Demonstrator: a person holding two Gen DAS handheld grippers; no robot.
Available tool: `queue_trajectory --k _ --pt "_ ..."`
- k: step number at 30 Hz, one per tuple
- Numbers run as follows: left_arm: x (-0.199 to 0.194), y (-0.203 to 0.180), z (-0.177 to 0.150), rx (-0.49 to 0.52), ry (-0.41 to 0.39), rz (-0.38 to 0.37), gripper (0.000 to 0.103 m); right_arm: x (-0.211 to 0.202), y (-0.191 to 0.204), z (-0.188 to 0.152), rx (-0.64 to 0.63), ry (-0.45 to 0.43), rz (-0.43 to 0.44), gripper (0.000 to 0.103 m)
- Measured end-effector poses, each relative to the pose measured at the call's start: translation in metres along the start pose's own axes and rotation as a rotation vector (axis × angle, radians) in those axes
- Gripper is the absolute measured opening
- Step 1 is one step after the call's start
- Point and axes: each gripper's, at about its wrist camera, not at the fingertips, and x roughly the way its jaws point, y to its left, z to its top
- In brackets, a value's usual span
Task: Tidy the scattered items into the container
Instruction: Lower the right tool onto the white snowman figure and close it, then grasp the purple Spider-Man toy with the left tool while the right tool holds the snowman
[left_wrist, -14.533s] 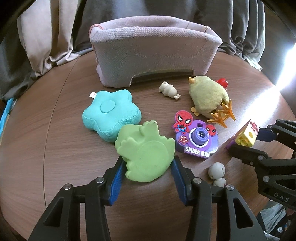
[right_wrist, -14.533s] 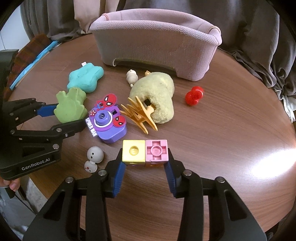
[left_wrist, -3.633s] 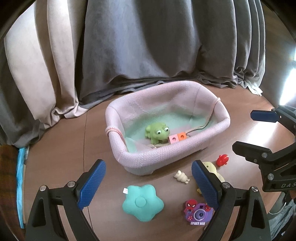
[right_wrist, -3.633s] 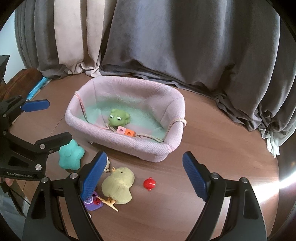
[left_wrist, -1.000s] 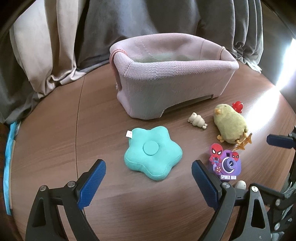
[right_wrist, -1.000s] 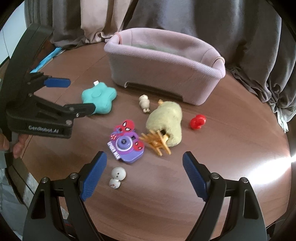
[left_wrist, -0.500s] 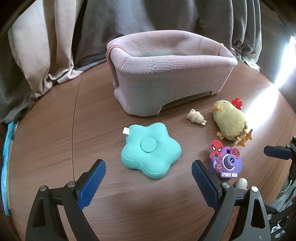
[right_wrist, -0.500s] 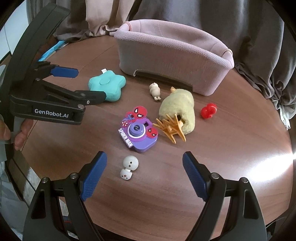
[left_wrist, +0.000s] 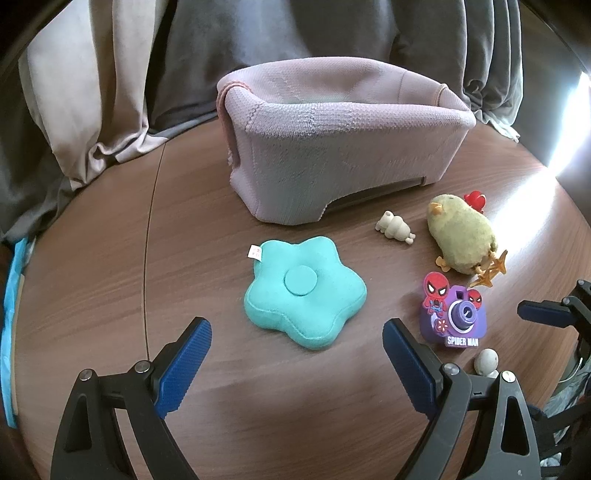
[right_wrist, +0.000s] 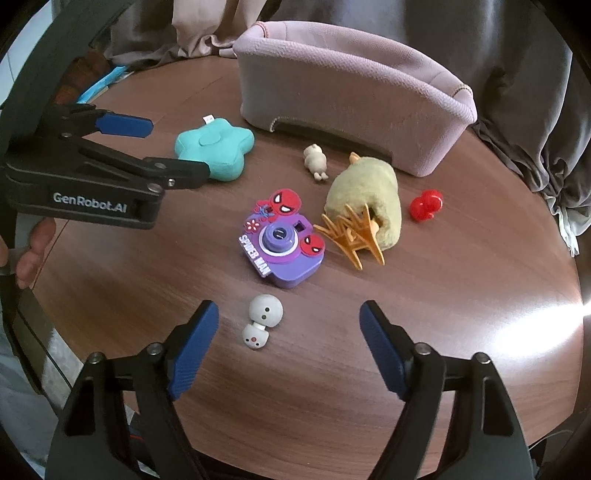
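The left gripper (left_wrist: 297, 341) is hanging low over the table (left_wrist: 92, 295) with its jaws spread wide and nothing between them; the teal star cushion (left_wrist: 304, 291) is lying flat just ahead of the gap, its white tag pointing toward the basket. The right gripper (right_wrist: 288, 328) is likewise gaping wide and gripping nothing. Just inside its left finger the small white snowman figure (right_wrist: 261, 321) is lying on the wood, close to the finger, though whether it is touching cannot be told.

Beyond the snowman the purple toy camera (right_wrist: 282, 245) is sitting face up, well apart from the cushion. Right beside it, on its far right, the yellow plush chick (right_wrist: 367, 199) is lying on its side with its orange feet (right_wrist: 351, 234) pointing back at the camera and nearly touching it. A small beige figure (right_wrist: 316, 160) is lying between the chick and the cushion, and a red toy (right_wrist: 426, 205) is resting on the table just to the right of the chick.

Farthest off, the pink knitted basket (left_wrist: 332, 155) is standing upright near the table's back edge; from this low angle its inside is hidden. Grey and beige curtains (left_wrist: 110, 74) are hanging behind it.
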Motion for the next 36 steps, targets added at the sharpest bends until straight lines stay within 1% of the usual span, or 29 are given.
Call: queue_trajectory --k 6,8,15,17,19,25,36 --pt "-0.001 0.000 -0.001 0.000 -0.001 -0.001 0.092 0.004 0.004 -0.001 -0.007 0.007 -0.003 0.054" --pt "-0.001 0.000 -0.001 0.001 -0.002 -0.001 0.092 0.006 0.005 -0.002 -0.013 0.014 0.000 0.043" --pt "-0.002 0.002 -0.004 0.001 0.000 0.001 0.092 0.010 0.008 -0.003 -0.017 0.021 0.035 0.030" --pt "-0.003 0.002 -0.004 0.003 0.001 0.001 0.092 0.012 0.009 -0.004 -0.018 0.025 0.040 0.023" --pt "-0.004 0.001 -0.005 0.008 0.002 0.002 0.092 0.012 0.009 -0.004 -0.015 0.021 0.045 0.018" --pt "-0.003 -0.003 -0.004 0.015 0.007 0.000 0.092 0.011 0.004 -0.006 0.000 0.012 0.054 0.018" --pt "0.001 -0.023 -0.004 0.050 0.015 -0.017 0.092 0.005 -0.012 -0.008 0.043 -0.006 0.041 0.018"
